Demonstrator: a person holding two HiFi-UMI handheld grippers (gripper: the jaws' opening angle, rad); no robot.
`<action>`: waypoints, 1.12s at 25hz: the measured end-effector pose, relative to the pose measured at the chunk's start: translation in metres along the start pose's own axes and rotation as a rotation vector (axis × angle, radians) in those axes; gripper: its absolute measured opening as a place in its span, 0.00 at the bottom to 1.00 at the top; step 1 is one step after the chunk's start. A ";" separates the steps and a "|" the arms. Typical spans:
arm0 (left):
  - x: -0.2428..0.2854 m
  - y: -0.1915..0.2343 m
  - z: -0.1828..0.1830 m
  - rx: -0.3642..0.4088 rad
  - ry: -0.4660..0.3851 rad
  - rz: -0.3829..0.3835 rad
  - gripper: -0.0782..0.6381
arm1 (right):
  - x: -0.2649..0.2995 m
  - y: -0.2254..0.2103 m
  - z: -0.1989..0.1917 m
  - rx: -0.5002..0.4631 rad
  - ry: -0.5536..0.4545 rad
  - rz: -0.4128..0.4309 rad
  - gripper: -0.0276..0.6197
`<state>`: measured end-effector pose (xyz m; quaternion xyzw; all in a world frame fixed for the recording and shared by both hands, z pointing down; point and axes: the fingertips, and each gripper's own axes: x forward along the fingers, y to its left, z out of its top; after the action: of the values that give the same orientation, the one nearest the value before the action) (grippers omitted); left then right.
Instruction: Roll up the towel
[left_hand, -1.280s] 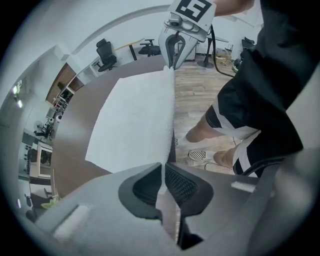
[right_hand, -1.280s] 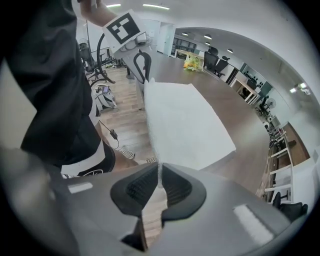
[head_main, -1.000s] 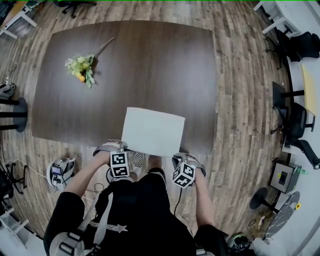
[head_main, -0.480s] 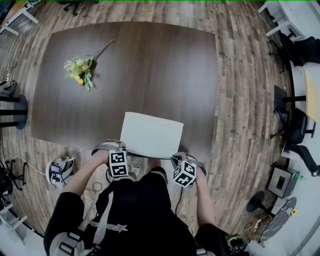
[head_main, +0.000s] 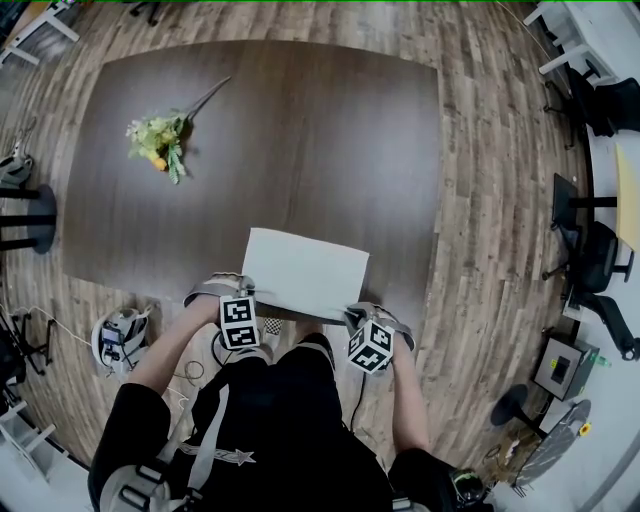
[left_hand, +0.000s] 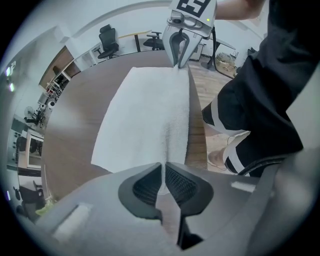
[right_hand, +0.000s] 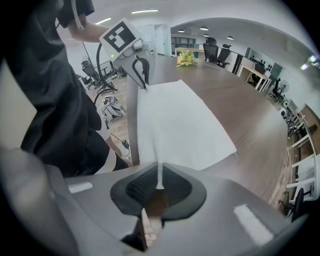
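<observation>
A white towel (head_main: 305, 272) lies flat on the dark brown table (head_main: 300, 130), its near edge hanging at the table's front edge. My left gripper (head_main: 243, 300) is shut on the towel's near left corner; the cloth (left_hand: 150, 120) runs away from its jaws, pinched into a ridge between the pads. My right gripper (head_main: 362, 316) is shut on the near right corner, and in the right gripper view the towel (right_hand: 175, 125) likewise rises into its jaws (right_hand: 158, 182). Each gripper view shows the other gripper at the towel's far end: the right gripper (left_hand: 180, 55), the left gripper (right_hand: 140, 70).
A bunch of yellow and green flowers (head_main: 160, 138) lies on the table's far left part. The person's dark clothing and legs (head_main: 280, 420) stand right against the table's front edge. Office chairs (head_main: 590, 250) and equipment (head_main: 120, 340) sit on the wood floor around the table.
Both grippers have drawn the towel's near edge a little toward the person, so the towel has slid slightly nearer the table's front edge. The grips are unchanged.
</observation>
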<state>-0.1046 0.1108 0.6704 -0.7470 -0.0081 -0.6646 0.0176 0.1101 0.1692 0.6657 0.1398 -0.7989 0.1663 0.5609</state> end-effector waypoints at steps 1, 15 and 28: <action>0.002 0.001 0.000 0.002 0.004 0.000 0.16 | 0.001 -0.001 0.000 0.001 0.000 -0.004 0.09; 0.007 0.018 -0.003 -0.030 -0.046 0.101 0.28 | 0.008 -0.015 0.001 0.020 -0.016 -0.126 0.20; -0.028 0.025 0.003 -0.067 -0.130 0.214 0.42 | -0.025 -0.012 0.009 -0.004 -0.067 -0.269 0.33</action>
<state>-0.1045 0.0867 0.6415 -0.7853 0.0928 -0.6089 0.0627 0.1152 0.1549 0.6408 0.2500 -0.7916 0.0832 0.5514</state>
